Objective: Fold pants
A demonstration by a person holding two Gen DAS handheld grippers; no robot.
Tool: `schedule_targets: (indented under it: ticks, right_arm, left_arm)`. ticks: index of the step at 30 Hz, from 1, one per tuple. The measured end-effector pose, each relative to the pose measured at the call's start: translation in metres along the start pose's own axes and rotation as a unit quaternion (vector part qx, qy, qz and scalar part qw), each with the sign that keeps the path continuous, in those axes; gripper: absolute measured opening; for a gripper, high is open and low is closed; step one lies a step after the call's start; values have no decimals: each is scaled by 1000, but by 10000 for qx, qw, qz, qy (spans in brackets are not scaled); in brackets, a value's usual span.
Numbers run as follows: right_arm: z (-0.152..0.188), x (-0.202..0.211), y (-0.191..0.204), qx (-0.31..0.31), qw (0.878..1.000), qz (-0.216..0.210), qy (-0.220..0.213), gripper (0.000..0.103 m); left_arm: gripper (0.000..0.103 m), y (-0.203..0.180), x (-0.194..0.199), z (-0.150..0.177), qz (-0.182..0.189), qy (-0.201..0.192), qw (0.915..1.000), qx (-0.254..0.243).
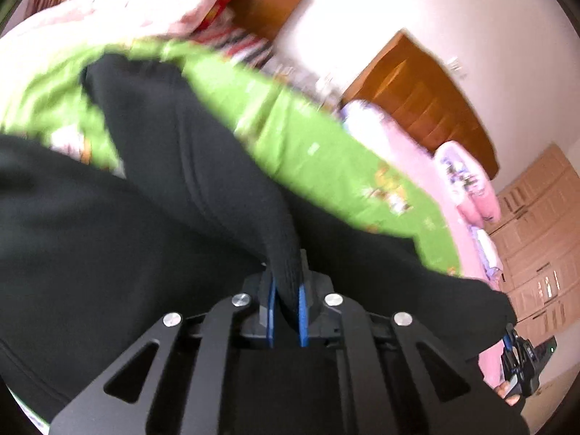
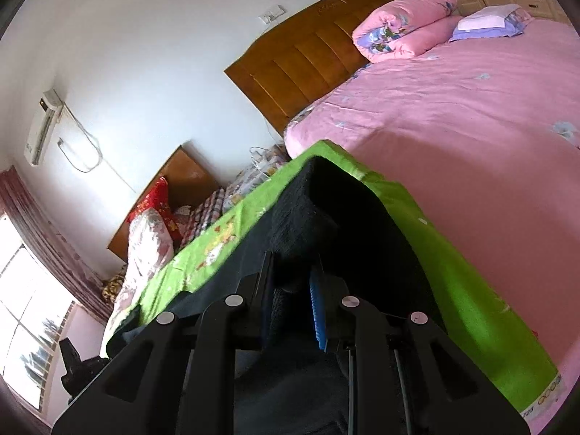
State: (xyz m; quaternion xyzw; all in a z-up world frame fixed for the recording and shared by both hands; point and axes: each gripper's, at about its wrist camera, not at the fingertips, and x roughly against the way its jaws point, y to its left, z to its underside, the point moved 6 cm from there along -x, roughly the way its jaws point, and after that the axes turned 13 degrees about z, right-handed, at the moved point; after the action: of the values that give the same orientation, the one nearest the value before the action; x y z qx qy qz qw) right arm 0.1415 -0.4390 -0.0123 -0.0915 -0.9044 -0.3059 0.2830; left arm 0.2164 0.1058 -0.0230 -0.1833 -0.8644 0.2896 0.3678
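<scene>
Left gripper (image 1: 286,301) clamped on black pants (image 1: 152,195) edge; right gripper (image 2: 293,290) pinching the other corner, I judge. Pants lifted over green sheet (image 2: 453,290) on bed, cloth taut between grips so I can carry fold across evenly.

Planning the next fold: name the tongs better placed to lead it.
Neither alone, probably: left tongs and right tongs each clamp the black pants over the green sheet, so both should carry together.
</scene>
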Motion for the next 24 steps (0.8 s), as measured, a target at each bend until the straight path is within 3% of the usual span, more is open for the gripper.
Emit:
schedule_targets:
  ticks: [5, 8, 14, 17, 24]
  right_arm:
    - [-8, 29, 5, -63, 9993, -346, -108, 18]
    - [9, 50, -13, -168, 9992, -372, 24, 18]
    - [80, 42, -79, -464, 9956, 228, 778, 17]
    - [78, 43, -80, -499, 9964, 126, 677, 16]
    - [73, 44, -69, -242, 9976, 211, 606, 17]
  left_arm:
    - [9, -40, 79, -27, 586, -723, 9949, -375]
    - [10, -41, 105, -4, 623, -584, 9950, -512]
    - [10, 9, 72, 72, 395, 324, 9986, -140]
    - [10, 18, 57, 79, -19, 344, 9987, -388]
    - [11, 18, 69, 80, -102, 269, 9975, -649]
